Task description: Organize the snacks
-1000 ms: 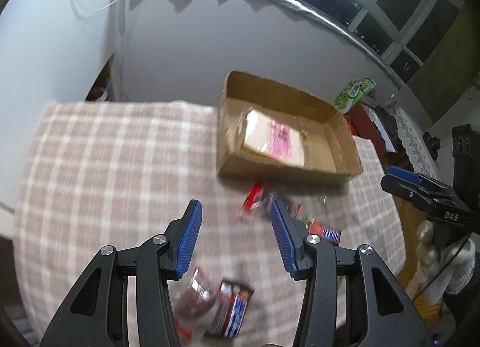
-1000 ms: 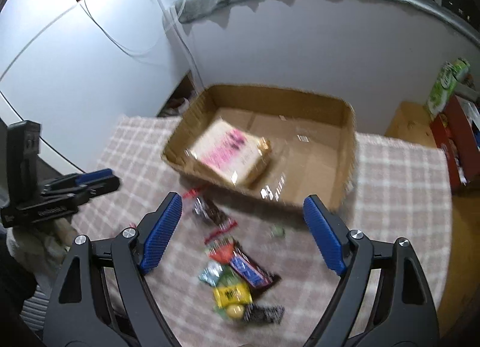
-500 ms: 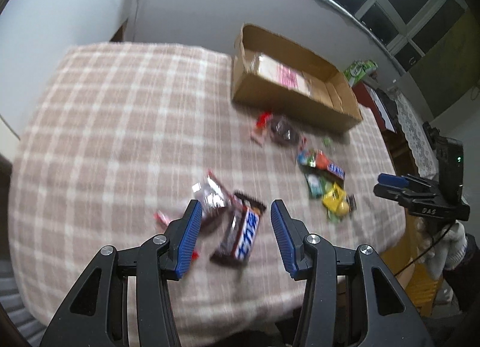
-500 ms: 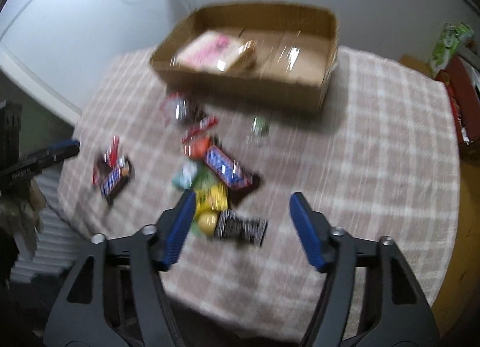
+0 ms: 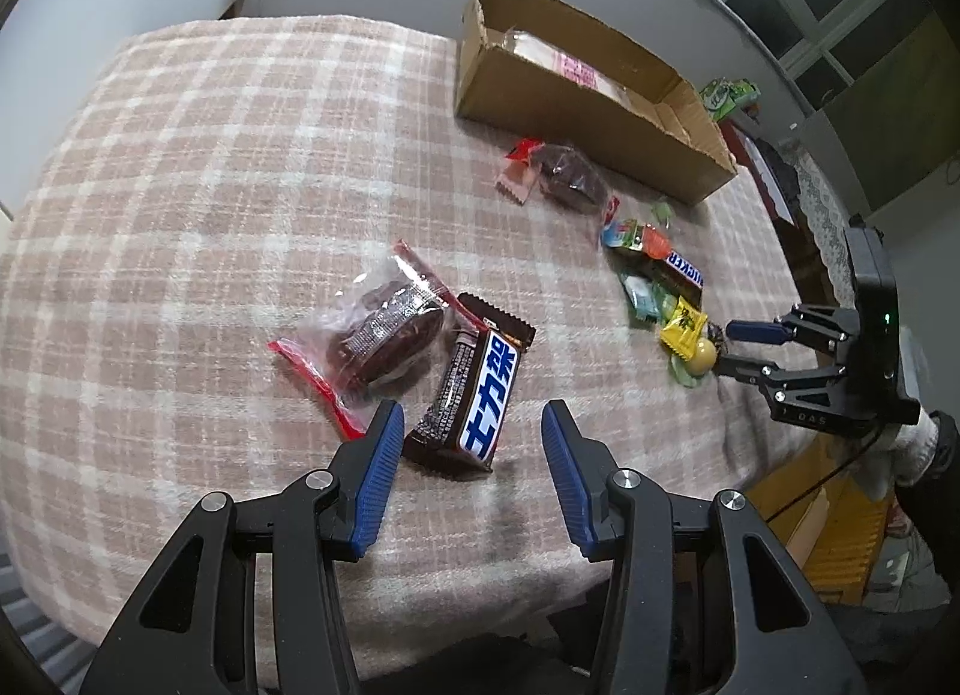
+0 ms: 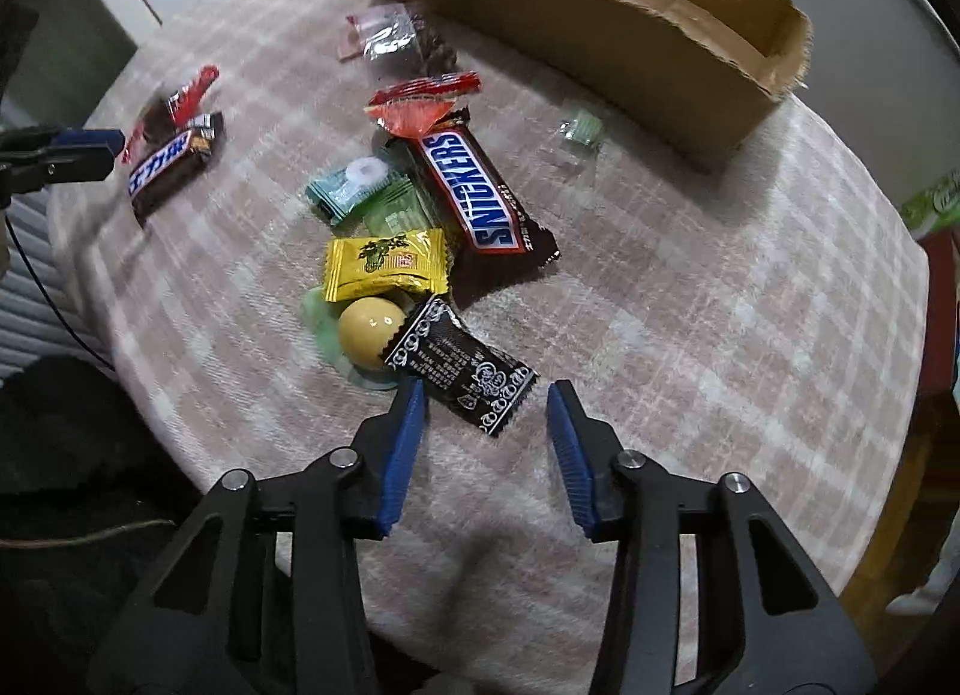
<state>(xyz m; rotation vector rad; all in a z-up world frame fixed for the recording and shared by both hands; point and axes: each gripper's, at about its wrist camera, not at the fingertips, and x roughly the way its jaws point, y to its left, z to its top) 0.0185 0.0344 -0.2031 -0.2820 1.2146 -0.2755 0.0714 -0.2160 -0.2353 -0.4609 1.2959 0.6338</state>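
My left gripper [image 5: 471,425] is open and empty, low over a brown Snickers bar with Chinese lettering [image 5: 477,389]; a clear red-edged pack with a dark cake [image 5: 384,329] lies just left of the bar. My right gripper [image 6: 486,398] is open and empty, just short of a black candy wrapper [image 6: 462,365]. Beyond that wrapper lie a yellow ball candy [image 6: 367,332], a yellow packet [image 6: 387,263], a Snickers bar [image 6: 474,188] and green packets [image 6: 360,188]. A cardboard box [image 6: 576,23] at the back holds a pink-labelled pack [image 5: 570,68].
The table has a pink checked cloth [image 5: 198,167]. Another cake pack [image 5: 567,179] lies near the box. A small green candy [image 6: 579,131] sits alone. The table's near edge is right under both grippers. Green and red boxes [image 6: 936,215] stand off to the right.
Both grippers have pulled back from the box and dropped low toward the near snacks. The left now straddles the Chinese-lettered bar; the right has narrowed and come close to the black wrapper.
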